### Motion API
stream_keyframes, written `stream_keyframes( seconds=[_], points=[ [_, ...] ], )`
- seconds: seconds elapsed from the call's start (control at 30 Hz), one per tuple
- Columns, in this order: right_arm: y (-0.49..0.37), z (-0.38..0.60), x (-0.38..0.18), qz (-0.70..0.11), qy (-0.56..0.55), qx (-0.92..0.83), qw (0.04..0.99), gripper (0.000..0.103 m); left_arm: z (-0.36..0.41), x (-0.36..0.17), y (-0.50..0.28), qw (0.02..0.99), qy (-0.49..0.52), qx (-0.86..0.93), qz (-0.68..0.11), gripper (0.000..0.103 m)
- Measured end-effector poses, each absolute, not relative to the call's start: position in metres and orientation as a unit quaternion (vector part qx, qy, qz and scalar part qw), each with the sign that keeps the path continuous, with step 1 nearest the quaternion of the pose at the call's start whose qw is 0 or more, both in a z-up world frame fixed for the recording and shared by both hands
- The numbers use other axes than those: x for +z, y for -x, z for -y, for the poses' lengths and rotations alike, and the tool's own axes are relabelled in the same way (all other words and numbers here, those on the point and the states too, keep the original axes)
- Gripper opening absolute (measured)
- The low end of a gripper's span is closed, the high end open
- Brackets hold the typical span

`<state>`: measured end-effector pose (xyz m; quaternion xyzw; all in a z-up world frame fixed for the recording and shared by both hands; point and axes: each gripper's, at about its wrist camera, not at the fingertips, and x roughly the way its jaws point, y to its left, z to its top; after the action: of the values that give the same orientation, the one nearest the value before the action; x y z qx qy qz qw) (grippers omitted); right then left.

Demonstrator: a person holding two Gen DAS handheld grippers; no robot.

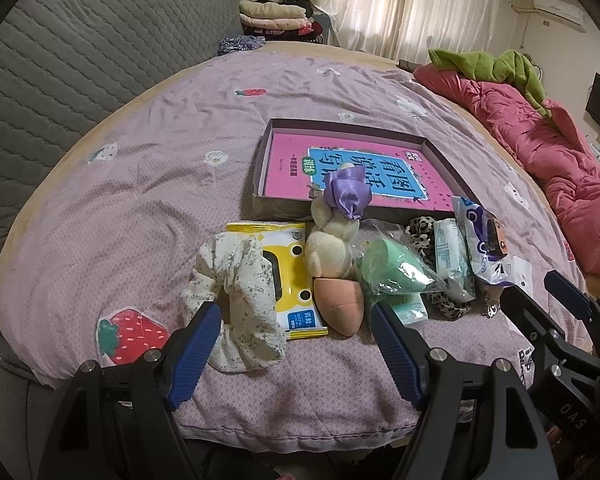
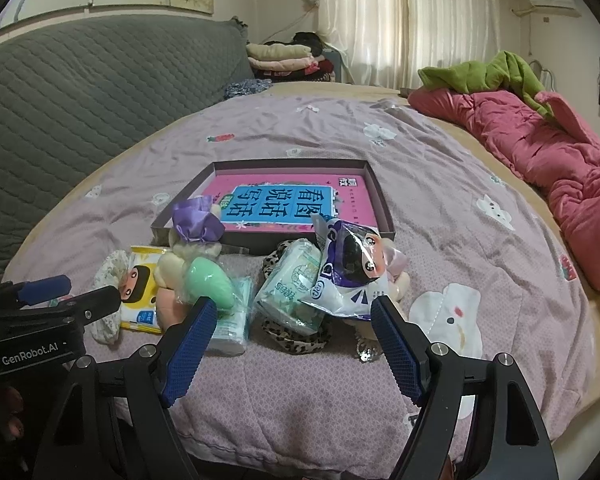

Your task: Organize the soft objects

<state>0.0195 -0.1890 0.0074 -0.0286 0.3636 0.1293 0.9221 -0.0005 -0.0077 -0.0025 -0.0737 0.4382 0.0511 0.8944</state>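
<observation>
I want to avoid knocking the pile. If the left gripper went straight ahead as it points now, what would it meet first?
Probably the peach sponge, which lies about midway between the open fingers of the left gripper, with the floral scrunchie beside the left finger; depth is unclear.

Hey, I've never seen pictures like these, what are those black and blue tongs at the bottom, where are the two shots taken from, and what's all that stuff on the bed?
Those tongs are hand-held grippers; a person carries one in each hand. Each has a wide-angle camera looking along its two fingers. One picture looks out from the left gripper, the other from the right gripper. Both are open and hold nothing. On the purple bedspread lies a row of soft things: a floral scrunchie, a yellow wipes pack, a plush toy, a peach sponge, a green sponge in a bag, tissue packs and a leopard scrunchie. Behind them sits a shallow box holding a pink book.
</observation>
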Motion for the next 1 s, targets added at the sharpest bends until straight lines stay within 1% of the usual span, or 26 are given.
stream_keyframes(
  seconds=[0.47,1.0],
  points=[
    [-0.022,0.191,0.002,-0.368,0.02,0.13,0.921,0.08,0.007,-0.011,0.0,0.89,0.076,0.054,-0.445,0.077],
    [-0.037,0.201,-0.007,-0.385,0.007,0.115,0.916,0.08,-0.028,-0.033,-0.014,0.873,0.115,0.086,-0.466,0.077]
  ],
)
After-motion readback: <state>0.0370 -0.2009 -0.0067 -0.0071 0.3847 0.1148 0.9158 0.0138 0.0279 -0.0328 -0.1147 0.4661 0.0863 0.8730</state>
